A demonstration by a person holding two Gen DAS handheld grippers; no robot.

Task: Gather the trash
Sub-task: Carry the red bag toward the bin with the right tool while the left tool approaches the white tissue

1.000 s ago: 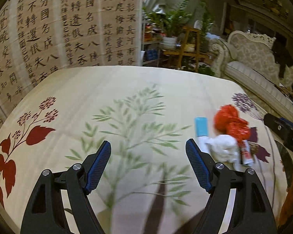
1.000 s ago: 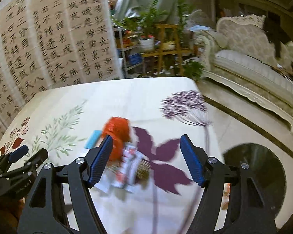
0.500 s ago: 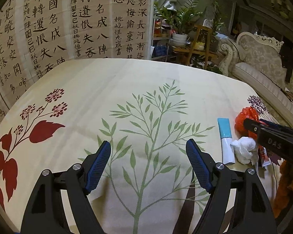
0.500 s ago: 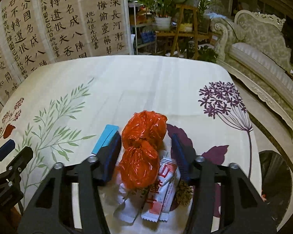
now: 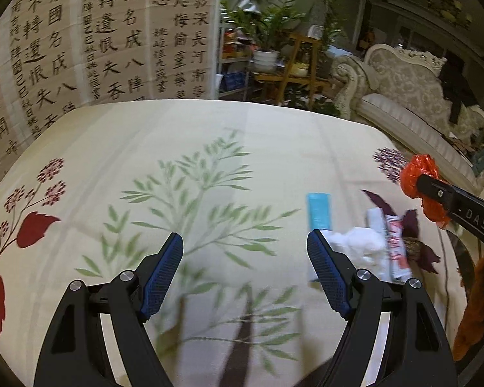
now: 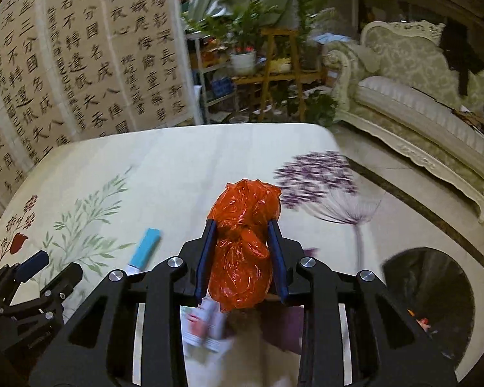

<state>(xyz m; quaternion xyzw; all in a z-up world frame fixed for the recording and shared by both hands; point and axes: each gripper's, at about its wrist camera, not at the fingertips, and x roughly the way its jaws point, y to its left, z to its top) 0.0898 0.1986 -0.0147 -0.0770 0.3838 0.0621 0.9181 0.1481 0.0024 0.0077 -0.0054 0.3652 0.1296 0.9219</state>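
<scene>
the right hand-held gripper (image 6: 242,251) has its jaws closing on the orange plastic bag (image 6: 243,245), a crumpled, knotted bundle; both blue pads press its waist, so the bag is pinched between them and looks lifted just clear of the bench (image 6: 177,167) with its flower-printed cloth; the grip sits at the narrow knot, with a puffed lobe ahead of the pads and a bigger one behind, which is a sound place to hold soft film; to do this step well, keep the squeeze steady rather than harder, since thin plastic slides and tears if crushed; raise it straight before swinging sideways, so the hanging lobe does not drag the other litter beneath it; that litter, a red-and-white wrapper (image 5: 395,245), a white crumpled tissue (image 5: 358,245) and a blue-and-white packet (image 5: 319,211), lies in a loose cluster on the bench near its right edge; a dark round opening (image 6: 435,293), likely a bin though i cannot tell for sure, sits on the floor to the right of the bench; carry the bag over its middle before letting go; the left hand-held gripper (image 5: 245,277) hangs wide and empty over the green leaf print, its right pad just beside the tissue; it seems well placed to take that next.
</scene>
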